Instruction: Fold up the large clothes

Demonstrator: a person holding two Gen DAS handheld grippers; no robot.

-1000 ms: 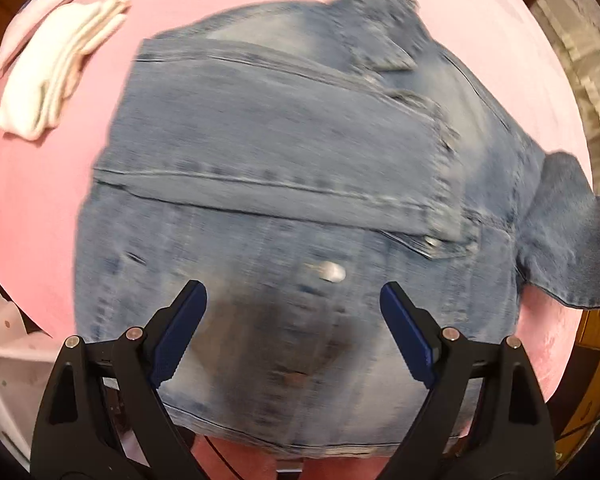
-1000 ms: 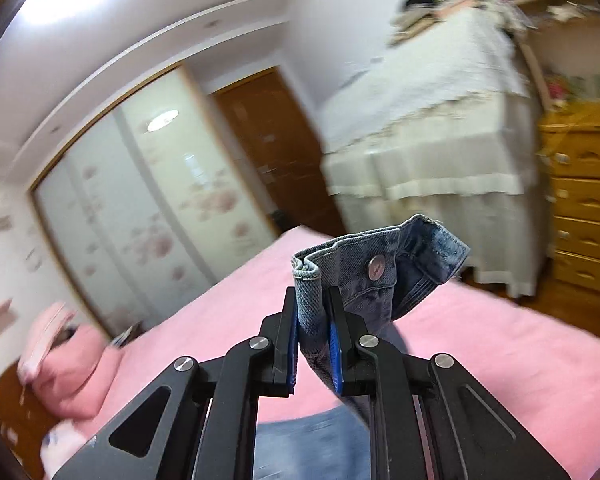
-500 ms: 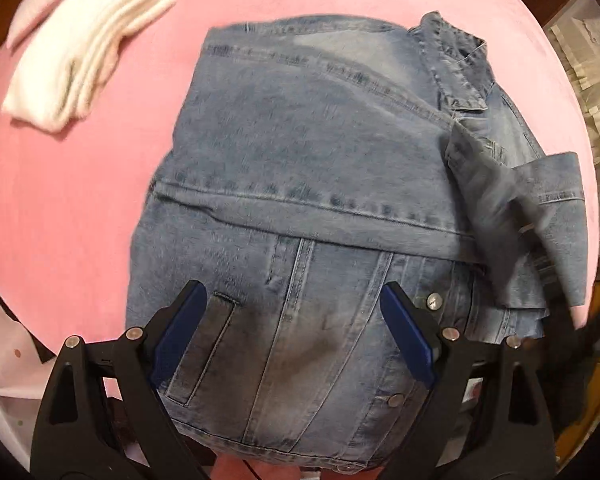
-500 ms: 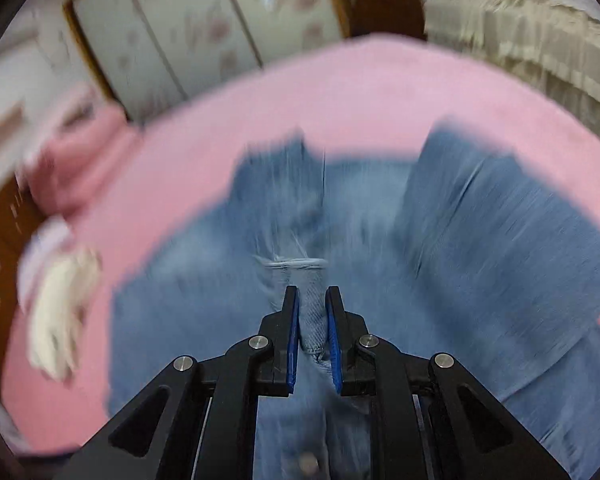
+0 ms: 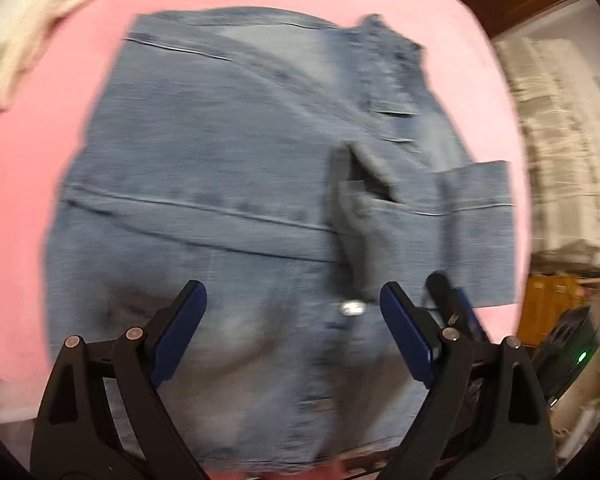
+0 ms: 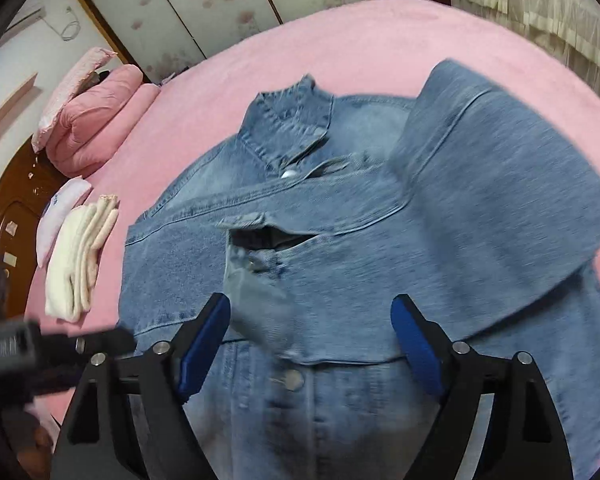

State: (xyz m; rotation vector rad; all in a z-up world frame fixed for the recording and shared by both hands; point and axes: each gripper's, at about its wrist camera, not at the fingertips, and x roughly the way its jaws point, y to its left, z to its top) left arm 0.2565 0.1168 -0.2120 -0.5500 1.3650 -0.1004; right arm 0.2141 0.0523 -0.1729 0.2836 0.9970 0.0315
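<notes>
Denim jacket (image 6: pixel 380 264) fills mid-frame on the pink bed (image 6: pixel 340 40), sleeve folded across; right gripper (image 6: pixel 312 344) opening with nothing pinched, left gripper (image 5: pixel 292 328) wide and empty; next, probably, grip the hem.

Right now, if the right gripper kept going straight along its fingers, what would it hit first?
Most likely the denim jacket itself: the right gripper, jaws opening with nothing clamped, points down at the sleeve cuff just dropped across the jacket's front on the pink bed. Depth is unclear, but nothing else lies between.
</notes>
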